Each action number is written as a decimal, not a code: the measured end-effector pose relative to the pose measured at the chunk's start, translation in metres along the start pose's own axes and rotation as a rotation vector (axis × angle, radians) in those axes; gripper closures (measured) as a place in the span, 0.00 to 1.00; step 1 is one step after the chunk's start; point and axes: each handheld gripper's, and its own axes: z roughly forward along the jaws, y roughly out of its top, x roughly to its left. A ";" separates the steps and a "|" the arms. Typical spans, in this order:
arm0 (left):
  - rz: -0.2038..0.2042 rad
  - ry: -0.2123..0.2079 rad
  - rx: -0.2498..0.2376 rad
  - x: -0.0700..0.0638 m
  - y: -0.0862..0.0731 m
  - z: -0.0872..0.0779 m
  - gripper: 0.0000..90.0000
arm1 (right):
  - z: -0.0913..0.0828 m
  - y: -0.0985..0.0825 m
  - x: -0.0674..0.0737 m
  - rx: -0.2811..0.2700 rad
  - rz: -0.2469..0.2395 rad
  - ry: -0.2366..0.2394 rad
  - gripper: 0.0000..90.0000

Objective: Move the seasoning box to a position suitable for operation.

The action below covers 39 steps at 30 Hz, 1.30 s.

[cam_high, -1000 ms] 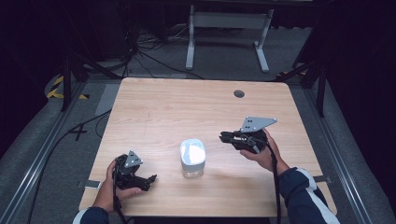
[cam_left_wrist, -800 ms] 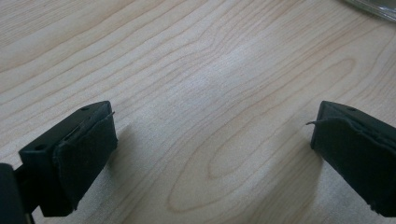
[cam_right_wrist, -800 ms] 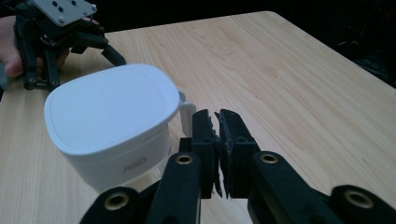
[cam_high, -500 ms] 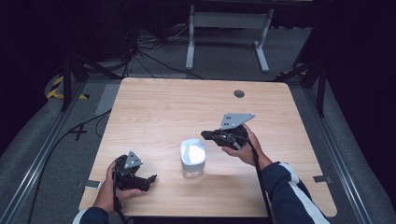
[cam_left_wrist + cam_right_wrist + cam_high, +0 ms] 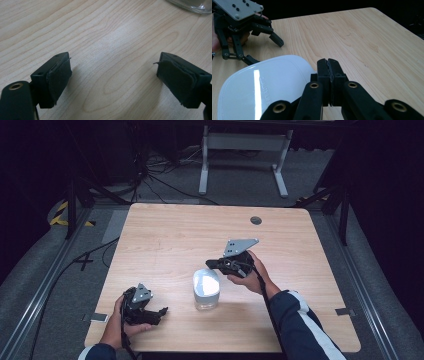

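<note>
A clear jar with a white lid point(image 5: 206, 288) stands near the table's middle front. Its white lid point(image 5: 262, 87) fills the lower left of the right gripper view. My right gripper point(image 5: 212, 264) hovers just right of and above the lid, jaws pressed together with nothing between them point(image 5: 329, 66). My left gripper point(image 5: 159, 312) rests on the table at the front left, jaws wide apart over bare wood point(image 5: 112, 75). The jar's glass base point(image 5: 192, 5) shows at the top right of the left gripper view. The left gripper point(image 5: 265, 48) also appears beyond the lid in the right gripper view.
The wooden table point(image 5: 175, 235) has a round cable hole point(image 5: 256, 220) at the back right. Tape tabs point(image 5: 345, 311) mark the front corners. Cables and a metal stand point(image 5: 245, 145) sit on the floor behind the table.
My right gripper has moved left and forward, from the right part of the table to just beside the jar's lid. The left gripper has stayed put.
</note>
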 end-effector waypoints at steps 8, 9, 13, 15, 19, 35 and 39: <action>-0.012 -0.005 0.000 -0.001 0.000 0.000 0.15 | 0.000 0.003 0.007 0.007 -0.031 0.023 0.99; -0.007 -0.002 -0.001 -0.001 0.000 0.000 0.15 | 0.001 0.002 0.007 0.005 -0.028 0.022 0.99; -0.011 -0.009 -0.004 -0.002 0.000 0.000 0.16 | 0.001 0.002 0.006 0.001 -0.019 0.024 0.99; -0.015 -0.023 0.000 -0.004 0.002 -0.001 0.19 | 0.002 0.003 0.006 0.000 -0.019 0.022 1.00; 0.020 -0.054 -0.015 -0.011 0.009 -0.004 0.35 | 0.004 0.004 0.006 0.002 -0.015 0.021 1.00; 0.099 -0.135 -0.274 -0.039 0.057 -0.041 0.88 | 0.010 0.004 0.001 0.009 0.000 0.021 1.00; 0.137 -0.150 -0.297 -0.050 0.070 -0.042 0.95 | 0.009 0.003 0.001 0.009 0.005 0.020 1.00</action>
